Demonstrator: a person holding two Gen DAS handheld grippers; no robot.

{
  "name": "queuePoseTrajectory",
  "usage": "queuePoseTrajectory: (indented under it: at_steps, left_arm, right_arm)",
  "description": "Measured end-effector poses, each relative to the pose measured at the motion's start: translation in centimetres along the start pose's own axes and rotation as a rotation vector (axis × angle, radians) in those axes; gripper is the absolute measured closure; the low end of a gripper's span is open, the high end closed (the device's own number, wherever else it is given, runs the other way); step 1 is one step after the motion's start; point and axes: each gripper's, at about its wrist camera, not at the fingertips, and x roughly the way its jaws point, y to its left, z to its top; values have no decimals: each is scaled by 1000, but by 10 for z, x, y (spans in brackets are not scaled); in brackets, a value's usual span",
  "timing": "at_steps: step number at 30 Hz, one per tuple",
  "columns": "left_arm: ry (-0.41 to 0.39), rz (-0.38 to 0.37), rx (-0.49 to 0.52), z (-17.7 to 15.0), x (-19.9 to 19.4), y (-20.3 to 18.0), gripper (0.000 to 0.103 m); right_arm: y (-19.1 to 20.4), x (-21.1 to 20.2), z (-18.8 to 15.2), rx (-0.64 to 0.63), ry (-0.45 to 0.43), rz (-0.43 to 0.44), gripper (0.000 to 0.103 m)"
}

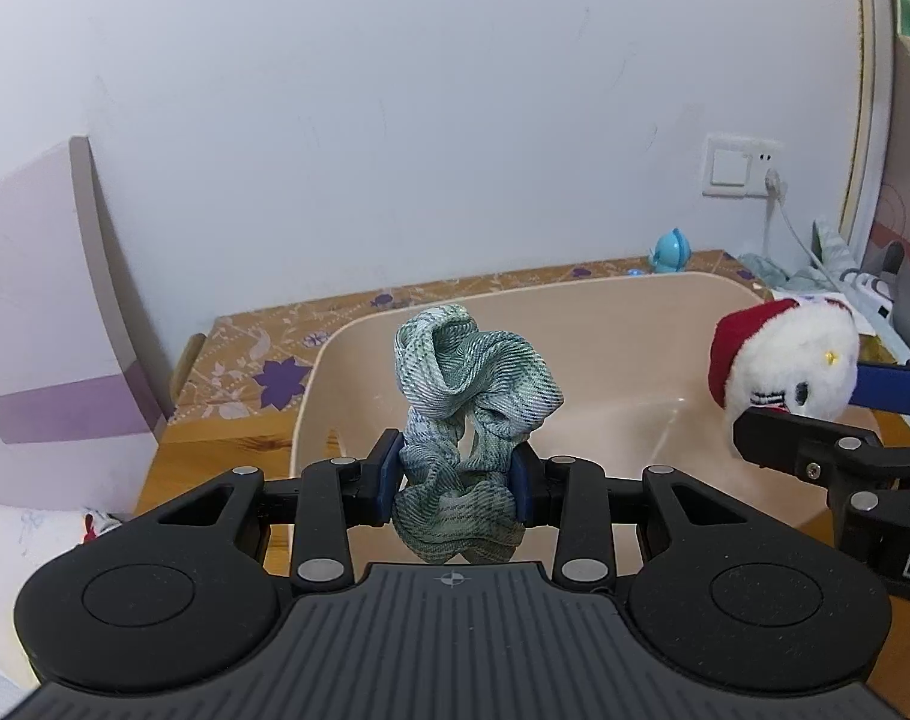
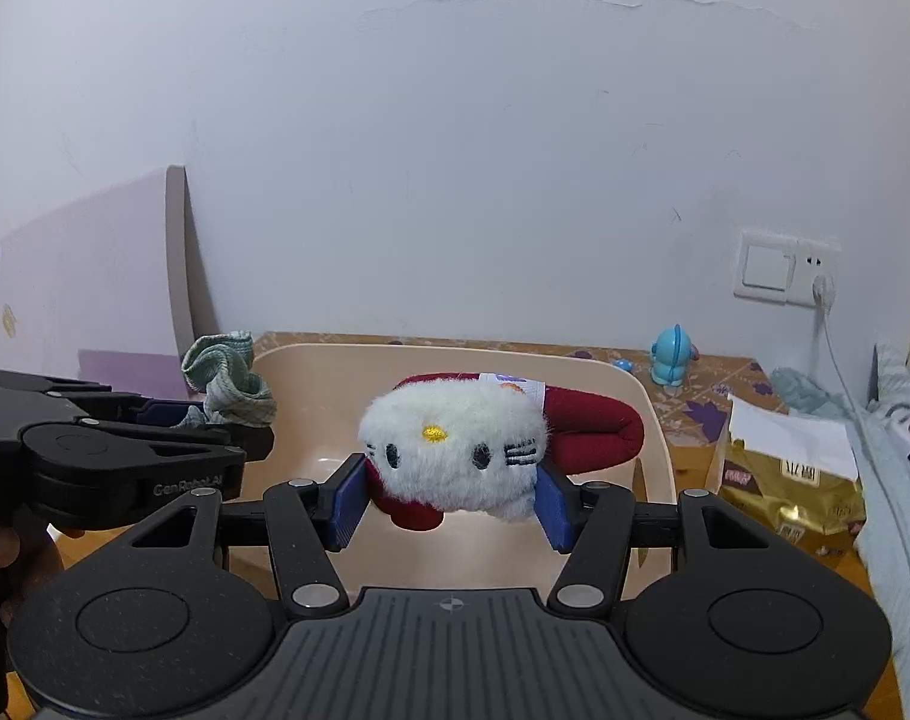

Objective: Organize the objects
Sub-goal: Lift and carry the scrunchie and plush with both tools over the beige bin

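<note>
Beige basin [image 1: 611,324] below: L gripper [image 1: 455,480] clamps scrunchie [image 1: 473,396], R gripper [image 2: 452,495] clamps plush [image 2: 455,444].

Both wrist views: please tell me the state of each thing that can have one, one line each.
left tongs: shut on green scrunchie
green scrunchie: held above the basin
right tongs: shut on plush cat toy
plush cat toy: held above the basin
beige basin: nothing visible inside
wall plug: plugged in
gold bag: lying beside the basin
</note>
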Motion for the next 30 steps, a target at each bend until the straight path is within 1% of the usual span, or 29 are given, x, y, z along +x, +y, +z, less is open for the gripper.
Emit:
queuePoseTrajectory:
  at_steps: [8,13,18,21,24,25,28,30]
  left_arm:
    - [87,0,-14,-3,35,0,66]
    - [107,23,-12,-5,42,1,66]
    - [133,42,-15,-6,48,7,66]
    - [149,47,-5,-8,52,9,65]
    - [147,51,18,-9,52,8,60]
    - [148,47,16,-9,52,8,56]
    - [142,47,-7,-8,50,9,37]
    - [132,50,-15,-6,46,8,32]
  right_arm:
    - [6,32,-1,20,65,-8,47]
    - [7,49,-9,6,120,-17,47]
    - [1,62,-18,24,178,-13,47]
    - [-1,65,-23,40,196,-8,47]
    - [-2,65,-23,46,204,-7,46]
    - [-2,66,-23,46,208,-7,46]
    - [-3,65,-22,53,213,-10,41]
    - [-5,62,-22,64,210,-9,36]
